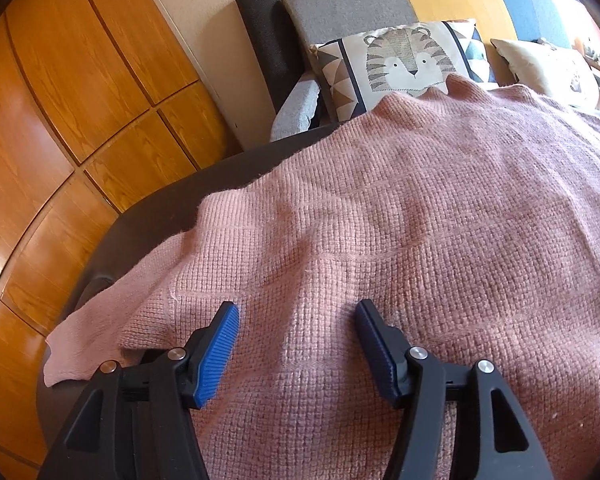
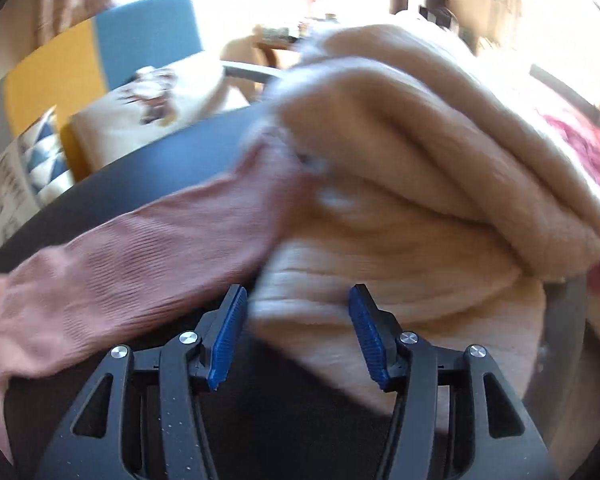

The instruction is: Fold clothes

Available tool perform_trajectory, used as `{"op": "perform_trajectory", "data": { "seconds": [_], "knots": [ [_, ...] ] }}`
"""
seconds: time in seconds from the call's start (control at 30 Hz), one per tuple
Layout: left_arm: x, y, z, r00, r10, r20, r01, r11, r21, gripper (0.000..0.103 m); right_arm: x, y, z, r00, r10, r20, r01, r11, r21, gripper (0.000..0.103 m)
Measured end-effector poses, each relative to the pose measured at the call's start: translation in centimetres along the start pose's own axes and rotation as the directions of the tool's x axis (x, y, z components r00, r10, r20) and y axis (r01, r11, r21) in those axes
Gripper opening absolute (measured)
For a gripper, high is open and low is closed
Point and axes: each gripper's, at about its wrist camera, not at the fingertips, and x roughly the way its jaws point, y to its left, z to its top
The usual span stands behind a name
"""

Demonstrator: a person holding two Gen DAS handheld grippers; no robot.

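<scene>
**Left wrist view: pink knit spread flat, both grippers gaping above cloth**

Left wrist view is filled mostly by a pink knitted sweater point(image 1: 420, 220) spread flat over a dark round table point(image 1: 156, 224), its far edge reaching toward the sofa point(image 1: 348, 4) behind. That sofa has grey, yellow and blue back panels, and a cushion printed with a tiger face point(image 1: 404, 60) leans against it, with a second pale cushion point(image 1: 552, 68) further right. Wooden floor point(image 1: 60, 92) in warm orange planks runs down the left side. A thinner sleeve point(image 1: 96, 344) of the sweater lies off to the left, hanging just past the table's rim. The left gripper point(image 1: 298, 348) hovers low over the near part of the knit, its jaws spread wide with nothing between the blue pads.

From the right wrist, the picture is blurred. A cream ribbed garment point(image 2: 420, 200) lies bunched in thick rolls across the table point(image 2: 172, 152), and a pink sleeve point(image 2: 140, 256) stretches out to the left, touching the cream cloth. A strip of magenta fabric point(image 2: 584, 148) shows at the right edge. The right gripper point(image 2: 298, 332) sits with jaws wide apart; the cream garment's near edge lies between the blue pads, ungripped.
</scene>
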Motion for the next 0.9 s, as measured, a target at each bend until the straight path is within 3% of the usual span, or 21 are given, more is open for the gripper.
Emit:
{"op": "perform_trajectory", "data": {
  "seconds": [0.17, 0.6, 0.77, 0.83, 0.9],
  "knots": [
    [-0.2, -0.3, -0.2, 1.000, 0.026, 0.006, -0.026, 0.999, 0.019, 0.063, 1.2, -6.6, 1.8, 0.996, -0.082, -0.026, 0.085, 0.989, 0.118, 0.057],
    [-0.4, -0.8, -0.2, 0.998, 0.063, 0.016, -0.064, 0.997, 0.047, 0.063, 2.9, -10.6, 5.0, 0.988, -0.149, -0.046, 0.151, 0.987, 0.051, 0.057],
    [-0.4, -0.6, -0.2, 0.999, 0.051, 0.014, -0.051, 0.998, 0.035, 0.063, 2.1, -9.9, 5.1, 0.985, -0.159, -0.061, 0.162, 0.985, 0.058, 0.057],
    [-0.4, -0.6, -0.2, 0.999, 0.047, 0.014, -0.047, 0.998, 0.031, 0.063, 0.5, -7.5, 4.2, 0.989, -0.149, -0.025, 0.149, 0.989, 0.011, 0.057],
    [-0.4, -0.6, -0.3, 0.999, 0.047, 0.014, -0.047, 0.998, 0.032, 0.063, -1.4, -4.2, 3.1, 0.996, -0.089, 0.027, 0.091, 0.995, -0.048, 0.057]
  ]
}}
